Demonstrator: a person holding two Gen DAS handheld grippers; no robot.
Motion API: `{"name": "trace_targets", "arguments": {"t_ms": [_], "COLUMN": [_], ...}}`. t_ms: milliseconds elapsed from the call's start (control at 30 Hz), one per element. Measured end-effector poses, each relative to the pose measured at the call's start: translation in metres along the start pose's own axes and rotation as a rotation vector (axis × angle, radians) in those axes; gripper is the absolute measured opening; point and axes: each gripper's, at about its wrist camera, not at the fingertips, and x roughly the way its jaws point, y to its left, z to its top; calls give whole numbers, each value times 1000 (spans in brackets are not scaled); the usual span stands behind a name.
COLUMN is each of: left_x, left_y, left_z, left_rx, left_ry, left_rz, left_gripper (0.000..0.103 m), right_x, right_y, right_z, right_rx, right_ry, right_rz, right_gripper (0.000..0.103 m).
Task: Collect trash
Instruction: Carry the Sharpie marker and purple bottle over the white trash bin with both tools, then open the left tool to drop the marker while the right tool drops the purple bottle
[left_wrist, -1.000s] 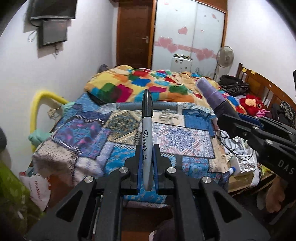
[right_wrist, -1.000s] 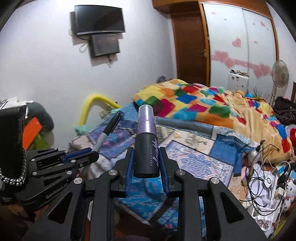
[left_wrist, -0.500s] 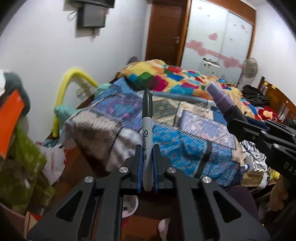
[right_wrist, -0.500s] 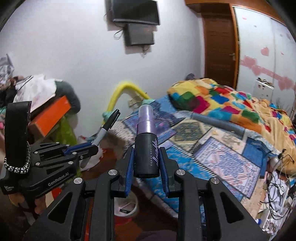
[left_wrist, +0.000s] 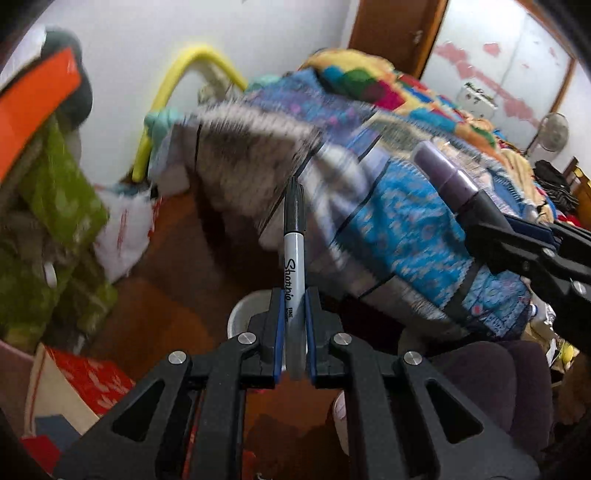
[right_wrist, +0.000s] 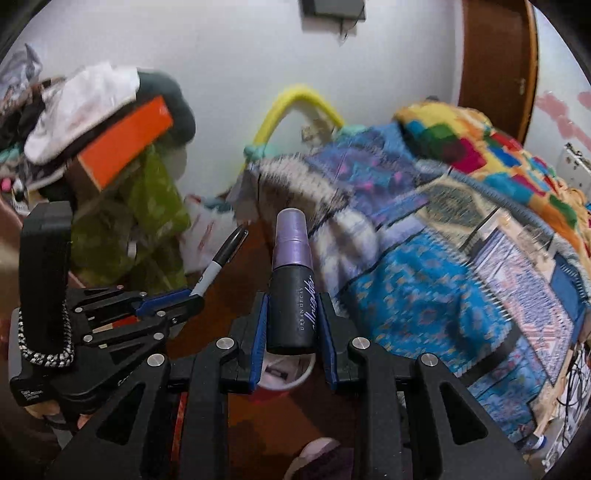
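Note:
My left gripper (left_wrist: 294, 295) is shut on a black-capped grey Sharpie marker (left_wrist: 294, 254), which points forward. It also shows in the right wrist view (right_wrist: 218, 260) at the left. My right gripper (right_wrist: 291, 306) is shut on a black spray bottle with a purple cap (right_wrist: 291, 295). That bottle also shows in the left wrist view (left_wrist: 448, 181) at the right. A white round bin (right_wrist: 295, 378) stands on the brown floor just below both grippers; its rim shows in the left wrist view (left_wrist: 242, 314).
A bed with a blue patchwork quilt (right_wrist: 424, 288) fills the right side. A cluttered pile with green cloth (right_wrist: 155, 206) and an orange box (right_wrist: 125, 144) stands at the left. A white plastic bag (left_wrist: 122, 236) lies on the floor. A red-patterned bag (left_wrist: 88, 380) sits lower left.
Both grippers have swung left and tilted down, away from the bed toward the floor. The white bin has come in under the fingers. Both still hold their objects.

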Motion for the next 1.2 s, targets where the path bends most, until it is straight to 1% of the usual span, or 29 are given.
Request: {"name": "trace_targets", "arguments": {"t_ms": [300, 533, 667, 733, 900, 1000, 1100, 1133, 1167, 1200], "left_x": [75, 121, 144, 156, 182, 191, 197, 199, 201, 202], "left_y": [40, 54, 58, 61, 65, 69, 73, 73, 73, 73], "left_z": [-19, -37, -46, -49, -53, -50, -46, -45, -44, -42], "left_rx": [-102, -137, -142, -146, -158, -178, -197, -201, -200, -197], "left_ry": [158, 271, 329, 358, 413, 428, 432, 432, 432, 432], "left_rz": [24, 37, 47, 48, 51, 49, 35, 32, 30, 29], "left_gripper": [9, 9, 9, 9, 9, 9, 9, 9, 9, 9], "right_x": [83, 147, 180, 198, 236, 248, 253, 255, 257, 257], "right_y": [1, 1, 4, 4, 3, 6, 4, 3, 2, 0], "right_z": [-21, -36, -44, -48, -52, -49, -43, -42, -41, -39], "right_rx": [21, 32, 0, 0, 8, 23, 56, 75, 89, 104], "right_ry": [218, 365, 429, 472, 555, 576, 565, 573, 581, 582], "right_rz": [50, 83, 65, 70, 84, 109, 151, 169, 183, 191], "right_gripper": [24, 24, 24, 24, 24, 24, 24, 29, 38, 43]}}
